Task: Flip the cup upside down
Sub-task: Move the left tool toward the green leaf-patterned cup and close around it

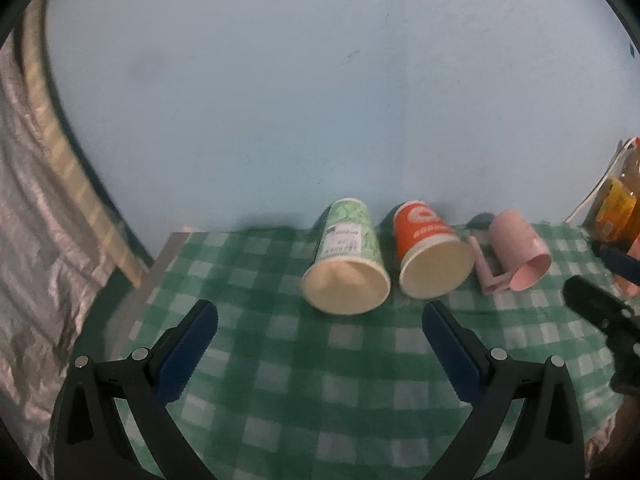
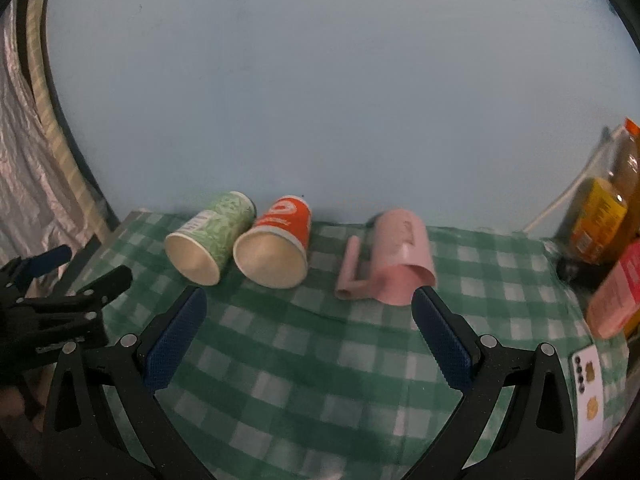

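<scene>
Cups: green cup [image 1: 347, 258], orange cup [image 1: 434, 256], pink mug [image 1: 518, 254] lay sideways, far on checked cloth [image 1: 280, 360].
Left gripper [image 1: 320, 352]: jaws wide, empty.
Right gripper [image 2: 306, 340]: jaws wide, empty.
Progress: none flipped; grasping and turning remained.

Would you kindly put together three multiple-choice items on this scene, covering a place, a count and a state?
1. Which cup lies between the other two on the green checked tablecloth?
A. green patterned paper cup
B. orange paper cup
C. pink plastic handled cup

2. How many cups are on the cloth?
A. two
B. three
C. four

3. How do the cups rest?
A. upright
B. upside down
C. on their sides

Answers:
1 B: the orange paper cup has the green patterned paper cup on one side and the pink plastic handled cup on the other.
2 B: those three are the only cups visible.
3 C: all lie with open mouths facing the cameras.
</scene>
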The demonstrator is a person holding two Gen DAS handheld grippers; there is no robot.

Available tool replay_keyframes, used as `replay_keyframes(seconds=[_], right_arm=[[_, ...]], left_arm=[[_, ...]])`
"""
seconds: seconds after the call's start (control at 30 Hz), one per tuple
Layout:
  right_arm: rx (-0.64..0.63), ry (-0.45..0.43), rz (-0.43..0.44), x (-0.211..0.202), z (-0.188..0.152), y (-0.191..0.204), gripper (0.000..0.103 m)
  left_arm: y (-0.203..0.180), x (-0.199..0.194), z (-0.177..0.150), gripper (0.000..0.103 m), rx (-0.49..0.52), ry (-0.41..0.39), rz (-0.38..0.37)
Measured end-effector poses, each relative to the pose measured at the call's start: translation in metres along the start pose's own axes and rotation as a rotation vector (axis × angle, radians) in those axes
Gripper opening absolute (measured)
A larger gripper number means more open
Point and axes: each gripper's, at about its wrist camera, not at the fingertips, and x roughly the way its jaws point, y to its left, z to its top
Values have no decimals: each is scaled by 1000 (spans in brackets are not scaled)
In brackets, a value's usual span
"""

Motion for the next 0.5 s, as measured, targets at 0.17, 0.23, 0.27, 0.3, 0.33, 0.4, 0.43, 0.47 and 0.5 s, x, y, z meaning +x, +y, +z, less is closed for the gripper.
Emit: replay_keyframes(seconds=[0.17, 0.23, 0.27, 0.3, 0.33, 0.4, 0.43, 0.47, 0.5], right_arm=[[-6, 88, 63, 22, 33, 6, 101], [3, 131, 73, 36, 43, 6, 101], [13, 155, 91, 45, 50, 5, 101], [20, 171, 106, 51, 54, 3, 101], [30, 193, 122, 59, 58, 1, 101], [64, 232, 148, 75, 66, -5, 101], [84, 247, 156, 82, 70, -8, 101], [99, 257, 162, 89, 73, -9, 101], [116, 269, 170, 95, 75, -12, 101]], left_arm=[[4, 23, 33, 103, -30, 55, -37], [3, 33, 43, 103, -27, 77, -26], [2, 42, 50, 103, -27, 95, -26], [2, 48, 54, 103, -28, 108, -29], [3, 55, 58, 103, -30, 128, -29], [4, 73, 65, 103, -43, 174, -21], [4, 79, 66, 103, -44, 184, -14], [4, 88, 67, 103, -42, 205, 6], [3, 94, 68, 103, -40, 219, 15]])
